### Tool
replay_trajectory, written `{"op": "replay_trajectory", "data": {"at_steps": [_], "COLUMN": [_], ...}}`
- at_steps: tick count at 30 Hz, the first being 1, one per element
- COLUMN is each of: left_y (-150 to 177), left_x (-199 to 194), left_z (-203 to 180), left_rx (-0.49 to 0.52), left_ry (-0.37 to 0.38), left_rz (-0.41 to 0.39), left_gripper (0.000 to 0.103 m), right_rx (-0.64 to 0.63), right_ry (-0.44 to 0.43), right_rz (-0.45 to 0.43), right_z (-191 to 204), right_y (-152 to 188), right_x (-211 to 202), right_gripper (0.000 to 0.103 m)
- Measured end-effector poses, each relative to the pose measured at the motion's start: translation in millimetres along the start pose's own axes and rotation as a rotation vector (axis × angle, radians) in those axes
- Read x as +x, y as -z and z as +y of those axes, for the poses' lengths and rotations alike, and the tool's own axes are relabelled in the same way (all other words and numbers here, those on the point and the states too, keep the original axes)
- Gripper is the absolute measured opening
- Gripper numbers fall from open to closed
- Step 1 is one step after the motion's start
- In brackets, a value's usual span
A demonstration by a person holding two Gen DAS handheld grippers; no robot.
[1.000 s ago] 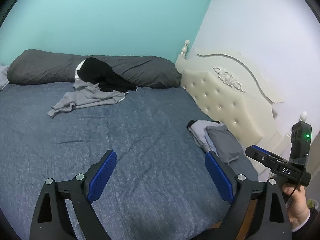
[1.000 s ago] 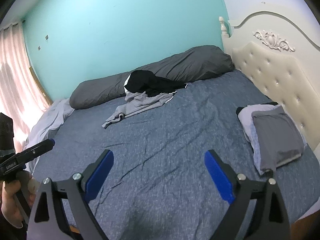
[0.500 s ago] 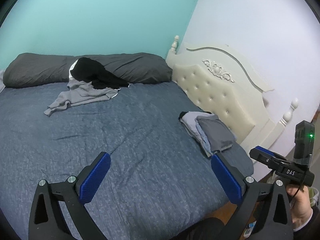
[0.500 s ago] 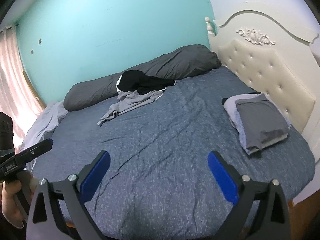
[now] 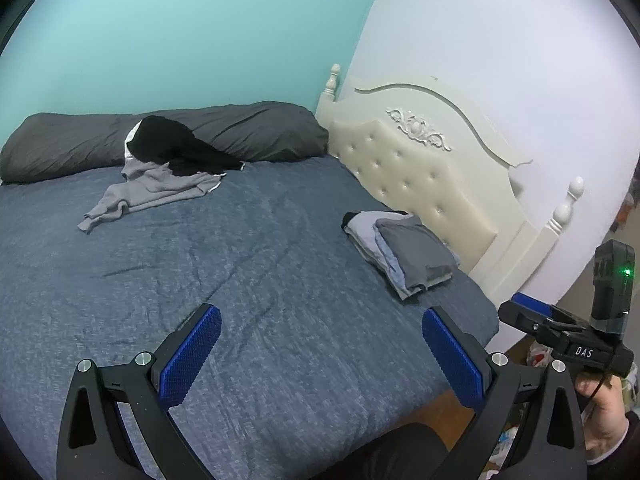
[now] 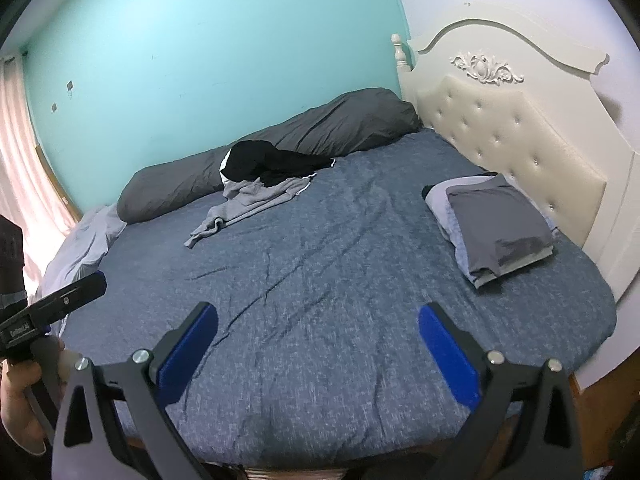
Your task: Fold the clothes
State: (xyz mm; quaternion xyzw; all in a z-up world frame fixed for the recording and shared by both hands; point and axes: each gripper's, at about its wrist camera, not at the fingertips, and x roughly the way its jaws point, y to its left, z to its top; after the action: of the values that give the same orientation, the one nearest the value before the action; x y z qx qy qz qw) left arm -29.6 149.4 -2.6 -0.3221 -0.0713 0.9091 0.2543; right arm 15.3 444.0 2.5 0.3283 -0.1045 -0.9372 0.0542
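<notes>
Left tongs [image 5: 320, 350] and right tongs [image 6: 318, 346]: both released, nothing between blue pads, low in frame over bed [image 5: 248, 280]. Unfolded grey garment [image 5: 148, 190] under black garment [image 5: 176, 150], upper left, against dark pillow [image 5: 248, 130]. Folded stack [image 6: 494, 228] at right, beside headboard [image 6: 520, 120].

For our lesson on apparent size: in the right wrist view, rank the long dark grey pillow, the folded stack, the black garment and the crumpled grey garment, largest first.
1. long dark grey pillow
2. folded stack, nearer the camera, so flattered
3. crumpled grey garment and black garment: look alike, unranked
</notes>
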Motion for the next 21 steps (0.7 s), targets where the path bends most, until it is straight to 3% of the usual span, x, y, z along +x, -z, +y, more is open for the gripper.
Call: {"op": "replay_trajectory", "data": {"at_steps": [21], "left_y": [15], "left_x": [4], "left_z": [-34], "left_rx": [0.05], "left_ry": [-0.002], "left_rz": [0.027], "left_gripper": [0.103], "right_rx": [0.002], "right_ry": [0.092], "right_rz": [0.008], "right_z": [-15], "right_y": [29], "right_x": [-26], "right_gripper": [0.102]}}
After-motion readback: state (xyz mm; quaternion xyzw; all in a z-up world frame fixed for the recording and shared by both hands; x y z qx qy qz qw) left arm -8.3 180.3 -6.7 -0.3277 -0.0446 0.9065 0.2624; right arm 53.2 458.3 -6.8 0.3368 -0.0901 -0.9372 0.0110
